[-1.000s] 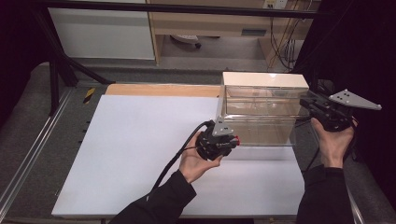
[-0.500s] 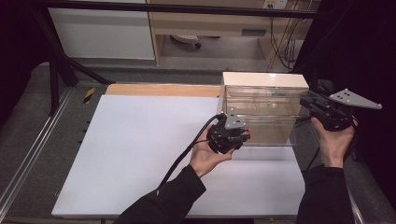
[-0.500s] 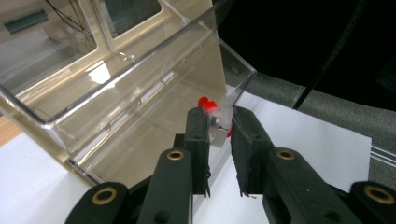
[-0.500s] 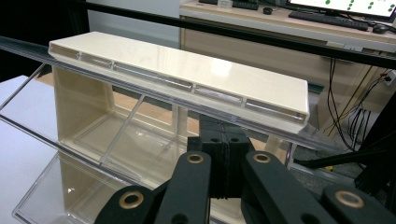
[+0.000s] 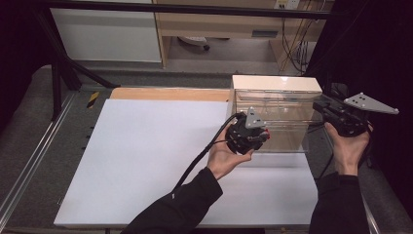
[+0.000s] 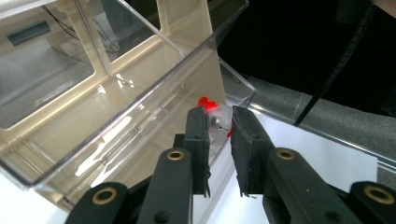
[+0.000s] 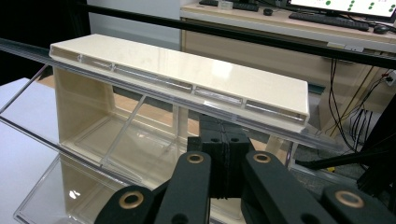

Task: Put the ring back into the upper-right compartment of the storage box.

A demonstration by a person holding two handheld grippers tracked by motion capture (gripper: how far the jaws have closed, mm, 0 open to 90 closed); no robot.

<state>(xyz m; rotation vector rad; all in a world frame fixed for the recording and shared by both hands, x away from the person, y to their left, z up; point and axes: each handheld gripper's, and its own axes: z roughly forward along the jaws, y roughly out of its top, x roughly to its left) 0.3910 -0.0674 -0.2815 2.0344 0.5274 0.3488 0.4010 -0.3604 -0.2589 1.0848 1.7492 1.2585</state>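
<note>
You hold the left gripper (image 5: 258,139) against the front of the clear plastic bin (image 5: 272,114), which stands at the far right corner of the white table top (image 5: 146,161), its cream lid (image 5: 276,84) along the far side; seen from the left gripper view, the two black jaws of the left gripper (image 6: 219,135) are drawn in narrow on a small clear piece with red ends (image 6: 215,112), pinched at the fingertips just beside the bin's tilted transparent front (image 6: 140,98); your left hand (image 5: 225,158) cups the gripper from below, and its black cable (image 5: 199,158) trails back across the table top toward the near edge; at the right edge of the table, your right hand (image 5: 348,146) holds the right gripper (image 5: 324,108) level, tips meeting the bin's right side; in the right gripper view its jaws (image 7: 223,144) are pressed together with nothing between them, just under the lid's long edge (image 7: 187,70).
</note>
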